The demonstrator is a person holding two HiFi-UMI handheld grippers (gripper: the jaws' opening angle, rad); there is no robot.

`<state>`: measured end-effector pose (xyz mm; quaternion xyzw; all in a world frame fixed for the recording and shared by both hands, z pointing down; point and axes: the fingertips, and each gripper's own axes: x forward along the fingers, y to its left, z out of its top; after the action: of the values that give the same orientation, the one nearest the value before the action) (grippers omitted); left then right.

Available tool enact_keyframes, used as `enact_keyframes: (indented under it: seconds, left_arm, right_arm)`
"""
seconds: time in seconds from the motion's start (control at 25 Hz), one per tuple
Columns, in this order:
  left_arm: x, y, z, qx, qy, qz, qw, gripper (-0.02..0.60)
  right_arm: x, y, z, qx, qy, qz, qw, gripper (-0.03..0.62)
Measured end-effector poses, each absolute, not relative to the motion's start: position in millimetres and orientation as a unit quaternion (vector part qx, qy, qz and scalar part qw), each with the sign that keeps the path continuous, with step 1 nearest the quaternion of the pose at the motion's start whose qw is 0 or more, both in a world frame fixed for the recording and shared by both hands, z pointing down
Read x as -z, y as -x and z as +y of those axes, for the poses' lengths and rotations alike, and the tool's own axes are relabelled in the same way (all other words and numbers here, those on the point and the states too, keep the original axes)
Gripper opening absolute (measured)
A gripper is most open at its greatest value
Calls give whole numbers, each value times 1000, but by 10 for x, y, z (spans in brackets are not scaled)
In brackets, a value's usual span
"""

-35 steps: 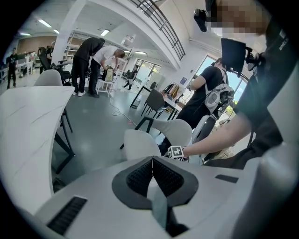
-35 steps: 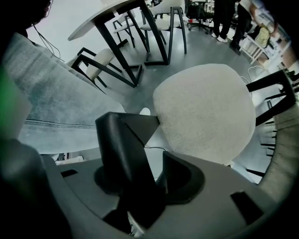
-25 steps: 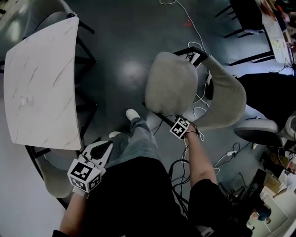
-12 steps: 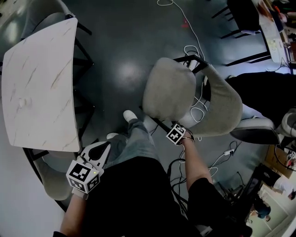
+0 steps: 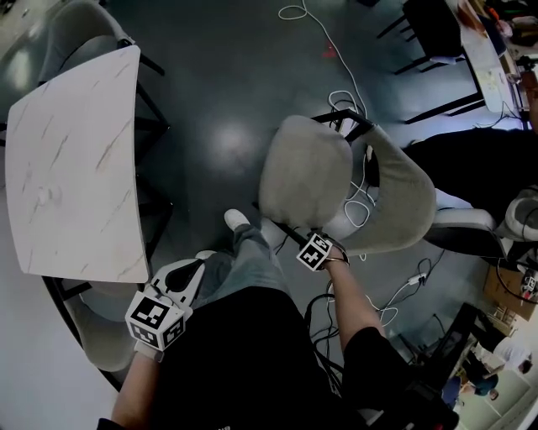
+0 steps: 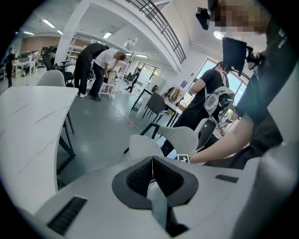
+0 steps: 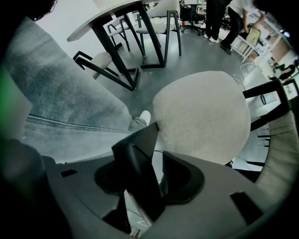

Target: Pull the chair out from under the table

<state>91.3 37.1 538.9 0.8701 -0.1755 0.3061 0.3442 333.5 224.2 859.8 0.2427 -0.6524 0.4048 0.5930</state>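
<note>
The grey upholstered chair (image 5: 304, 172) stands out on the dark floor, well to the right of the white marble table (image 5: 76, 159). Its curved backrest (image 5: 403, 197) faces right. My right gripper (image 5: 309, 243) points steeply down at the seat's near edge. In the right gripper view its jaws (image 7: 156, 154) hold a black bar of the chair frame (image 7: 140, 154) below the seat (image 7: 201, 114). My left gripper (image 5: 195, 267) hangs by my left leg, near the table's corner, shut and empty. In its own view the left gripper (image 6: 152, 164) has its pads meeting, and the chair (image 6: 145, 147) shows beyond them.
A second grey chair (image 5: 97, 336) sits tucked under the table's near end, and another (image 5: 76, 17) stands at its far end. White cables (image 5: 353, 101) trail over the floor behind the pulled chair. A person in black (image 5: 471, 159) stands at the right. My shoe (image 5: 237, 220) is beside the seat.
My right gripper and the chair it holds have shifted a little toward me. The left gripper has stayed where it was.
</note>
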Motion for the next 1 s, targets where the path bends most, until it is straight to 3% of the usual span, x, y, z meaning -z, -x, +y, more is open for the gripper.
enact_keyframes:
  seconds: [0.28,0.48,0.72,1.0]
  left_arm:
    - [-5291,-741,258,-277,-873,-206,345,6]
    - [-5190,-502,254,-247,-871,-247,347,6]
    - [-4922,-52,140,-191,-867,-312,340,6]
    - [-4451,743,198,-126,-852,-409,302,6]
  right_arm:
    - [-8205,-3029,1856,-380,-225,-702,559,179]
    - [-7740,-2650,1102,-376,-289,-750,461,175]
    - [-6774,-1746,104,-252,-293,-841,378,58]
    - [-5413,-333,-288,-186,-240,-919,253,28]
